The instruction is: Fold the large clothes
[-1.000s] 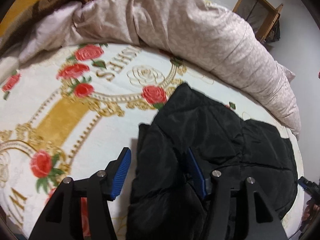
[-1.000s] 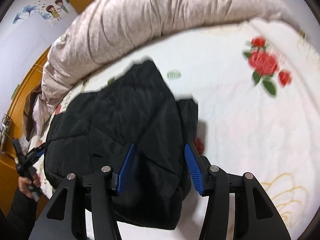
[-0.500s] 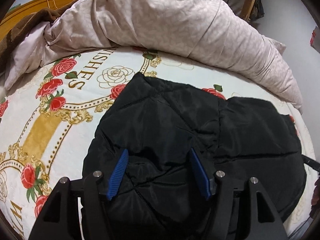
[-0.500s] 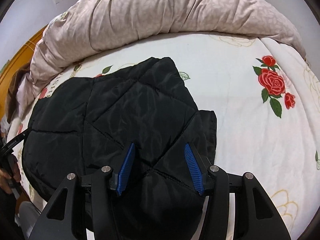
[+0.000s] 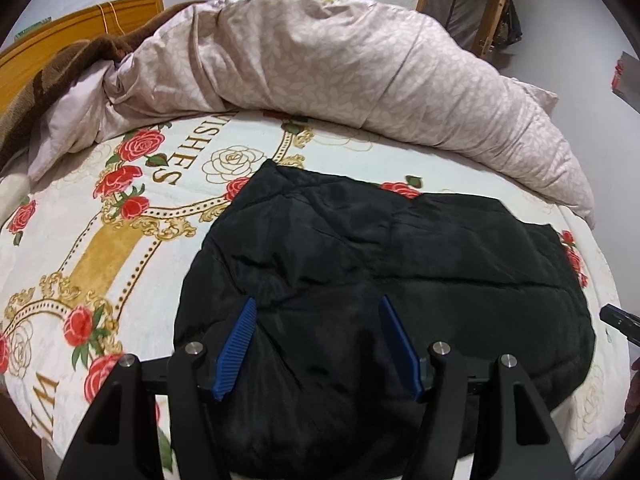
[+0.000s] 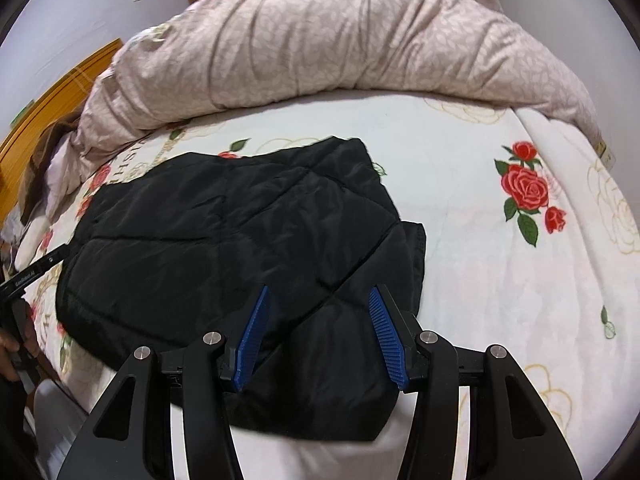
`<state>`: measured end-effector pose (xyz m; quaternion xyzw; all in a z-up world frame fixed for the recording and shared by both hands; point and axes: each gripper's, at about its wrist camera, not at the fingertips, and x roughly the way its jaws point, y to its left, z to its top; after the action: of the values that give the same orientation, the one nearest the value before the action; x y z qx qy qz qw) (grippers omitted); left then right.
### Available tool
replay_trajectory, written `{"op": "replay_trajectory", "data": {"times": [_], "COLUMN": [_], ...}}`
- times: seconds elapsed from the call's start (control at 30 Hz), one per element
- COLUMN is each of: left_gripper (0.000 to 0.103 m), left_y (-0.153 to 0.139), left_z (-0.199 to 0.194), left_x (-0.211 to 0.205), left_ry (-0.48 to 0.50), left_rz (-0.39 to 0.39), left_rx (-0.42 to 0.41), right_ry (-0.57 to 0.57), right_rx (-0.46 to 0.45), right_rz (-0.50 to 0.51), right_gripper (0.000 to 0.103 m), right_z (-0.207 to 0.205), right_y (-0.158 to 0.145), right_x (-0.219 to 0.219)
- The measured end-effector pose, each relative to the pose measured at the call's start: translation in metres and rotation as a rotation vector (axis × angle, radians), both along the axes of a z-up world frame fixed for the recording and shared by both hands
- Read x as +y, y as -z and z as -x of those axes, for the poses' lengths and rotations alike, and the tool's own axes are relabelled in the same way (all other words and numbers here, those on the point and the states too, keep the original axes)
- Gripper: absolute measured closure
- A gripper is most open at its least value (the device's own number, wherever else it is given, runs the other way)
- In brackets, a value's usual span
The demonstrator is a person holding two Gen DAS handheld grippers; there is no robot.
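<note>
While both grippers hover over the near edge of the bed, the black quilted jacket (image 5: 384, 280) lies folded into a compact bundle on the rose-patterned blanket (image 5: 100, 240), close to the near side of the mattress. The left gripper (image 5: 316, 344) has its blue-padded fingers (image 5: 236, 344) spread wide, nothing pinched between them, with the jacket's near left part showing between and below them. The right gripper (image 6: 320, 336) is likewise spread, its fingers (image 6: 384, 336) apart and empty above the jacket's near right corner (image 6: 320, 380), where a lower layer of the fabric juts out past the top fold on the right. Whether either pair of fingers touches the cloth cannot be told. In the right wrist view the jacket (image 6: 224, 240) reaches leftward to where the other gripper's black body (image 6: 32, 272) enters at the frame edge. Behind the jacket, a bunched pinkish duvet (image 5: 340, 68) runs across the far side of the bed, and a brown blanket (image 5: 60, 68) sits at its left end against the wooden headboard (image 5: 80, 20).
</note>
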<state>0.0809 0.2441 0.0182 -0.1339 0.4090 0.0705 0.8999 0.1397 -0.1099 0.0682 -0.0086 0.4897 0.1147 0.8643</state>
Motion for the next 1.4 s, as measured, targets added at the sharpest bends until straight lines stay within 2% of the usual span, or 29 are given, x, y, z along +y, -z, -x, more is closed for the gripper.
{"op": "replay_trajectory", "data": {"times": [0.4,0.57,1.0,1.1,1.4], "left_gripper": [0.036,0.036,0.036,0.036,0.036], "left_y": [-0.03,-0.034,-0.049,-0.051,-0.049], "left_z": [0.06,0.076,0.103,0.111,0.123], "left_x": [-0.064,-0.082,-0.111,-0.116,-0.124], "left_ry": [0.057,0.075,0.062,0.054,0.057], "left_rz": [-0.025,-0.016,-0.041,-0.041,-0.016], "left_rx": [-0.028,-0.01,0.007,0.012,0.033], "right_ry": [-0.061,-0.068,-0.054,-0.056,-0.087], "right_rx": [-0.093,-0.11,-0.134,-0.139,-0.131], "right_rz": [0.015,0.021,0.019,0.025,0.03], "right_gripper": [0.051,0.051,0.05,0.042,0.042], "right_z": [0.065,0.081,0.121,0.133,0.146], "right_y": [-0.031,-0.037,-0.052,-0.054,-0.051], "right_x": [0.026,0.028,0.024,0.026,0.031]}}
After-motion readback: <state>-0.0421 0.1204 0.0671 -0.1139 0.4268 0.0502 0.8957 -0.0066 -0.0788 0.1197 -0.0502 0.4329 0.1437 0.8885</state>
